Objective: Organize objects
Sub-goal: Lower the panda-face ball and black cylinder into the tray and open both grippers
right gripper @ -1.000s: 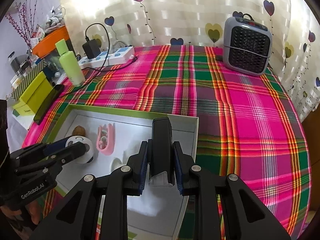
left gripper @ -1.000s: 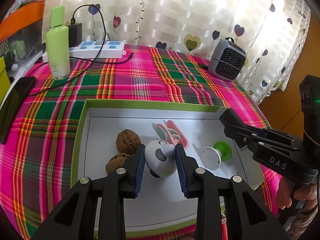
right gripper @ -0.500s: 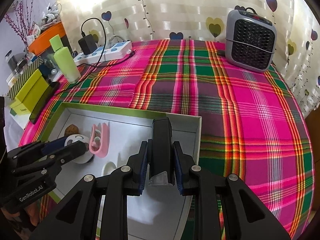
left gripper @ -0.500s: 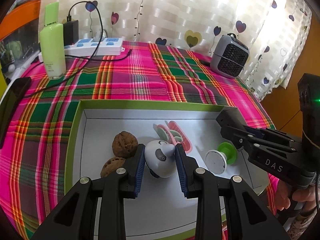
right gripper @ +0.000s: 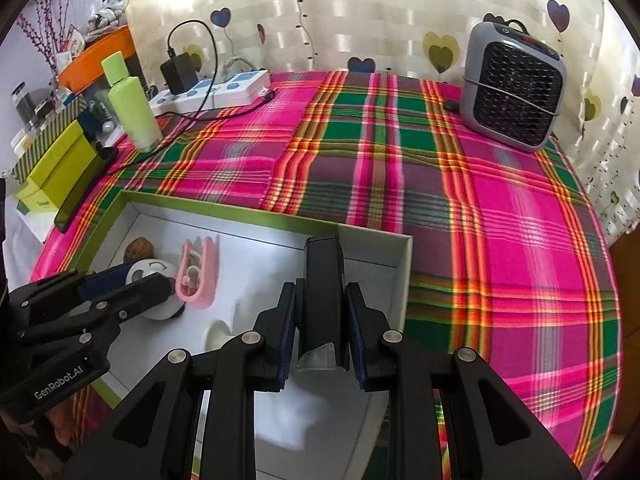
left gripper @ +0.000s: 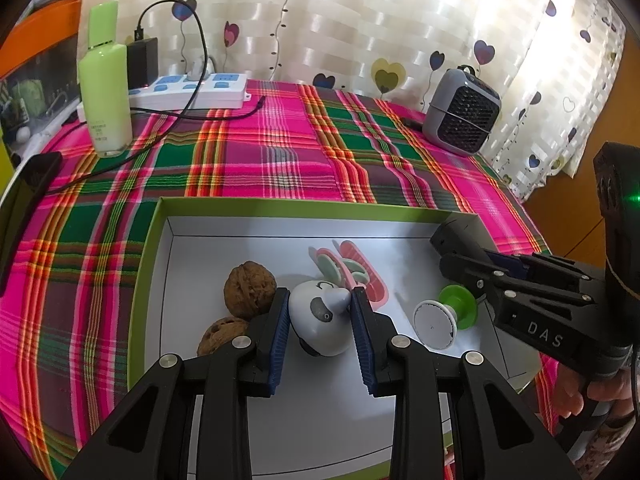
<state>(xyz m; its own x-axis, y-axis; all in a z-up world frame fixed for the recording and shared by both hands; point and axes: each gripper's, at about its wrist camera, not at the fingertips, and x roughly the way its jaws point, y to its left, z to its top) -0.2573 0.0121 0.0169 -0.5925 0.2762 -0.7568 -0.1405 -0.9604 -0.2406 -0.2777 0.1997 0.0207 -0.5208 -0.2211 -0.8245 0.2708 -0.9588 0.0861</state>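
Note:
A shallow white box with a green rim point(left gripper: 280, 204) lies on the plaid tablecloth. My left gripper point(left gripper: 320, 312) is shut on a white panda toy point(left gripper: 320, 320) inside the box, low over its floor. Two walnuts point(left gripper: 248, 290) lie just left of it, a pink case point(left gripper: 360, 276) behind it, and a white and green suction knob point(left gripper: 440, 316) to the right. My right gripper point(right gripper: 320, 316) is shut on a black block point(right gripper: 324, 280) over the box's right end point(right gripper: 404, 272). The panda toy also shows in the right wrist view point(right gripper: 150, 272).
A green bottle point(left gripper: 105, 84), a power strip with charger and cable point(left gripper: 192, 90) and a dark phone point(left gripper: 24, 192) stand at the back left. A grey heater point(right gripper: 516, 88) stands at the back right. Yellow-green boxes point(right gripper: 52, 172) sit off the table's left edge.
Both grippers have kept their grip. The views have shifted slightly, with the box sitting a little further from the left camera.

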